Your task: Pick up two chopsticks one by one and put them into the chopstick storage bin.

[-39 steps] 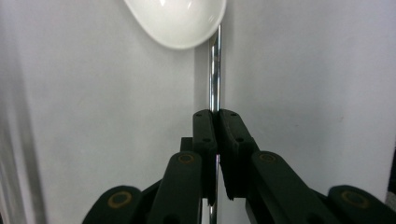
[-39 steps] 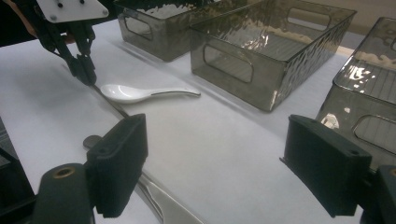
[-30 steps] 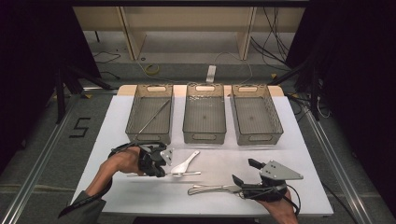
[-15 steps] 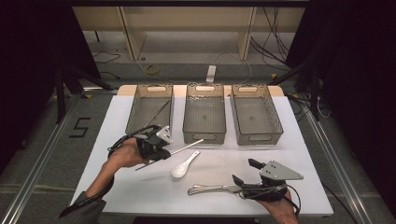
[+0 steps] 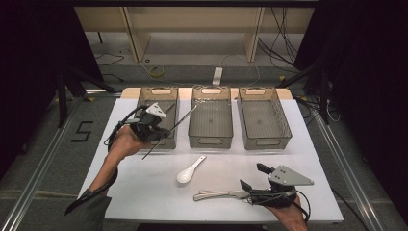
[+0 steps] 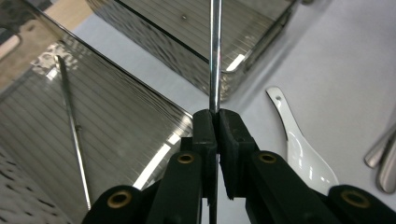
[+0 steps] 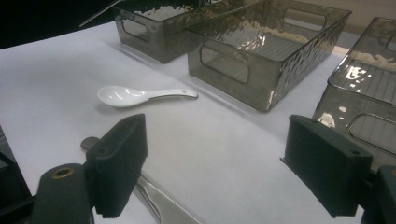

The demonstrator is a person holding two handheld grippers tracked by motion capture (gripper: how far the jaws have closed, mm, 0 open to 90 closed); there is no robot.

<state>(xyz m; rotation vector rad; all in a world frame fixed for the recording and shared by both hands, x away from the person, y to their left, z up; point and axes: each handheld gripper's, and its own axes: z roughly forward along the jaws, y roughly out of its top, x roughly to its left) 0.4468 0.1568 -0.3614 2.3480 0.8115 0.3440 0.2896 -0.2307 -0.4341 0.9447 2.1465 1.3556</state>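
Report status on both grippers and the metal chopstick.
Left gripper shut on thin metal chopstick, held over left smoked-plastic bin. Right gripper open, low over table beside steel cutlery. White ceramic spoon lies between; nothing blocking the bin.

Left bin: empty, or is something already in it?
Not empty. The left bin already holds one thin metal rod, lying on its floor. The left gripper holds a second rod above the bin.

Bare bench point(image 5: 144, 187) between the two claws, white spoon point(image 5: 189, 170) ahead of right claw point(image 5: 252, 178), three bins point(image 5: 210, 140) walling beyond
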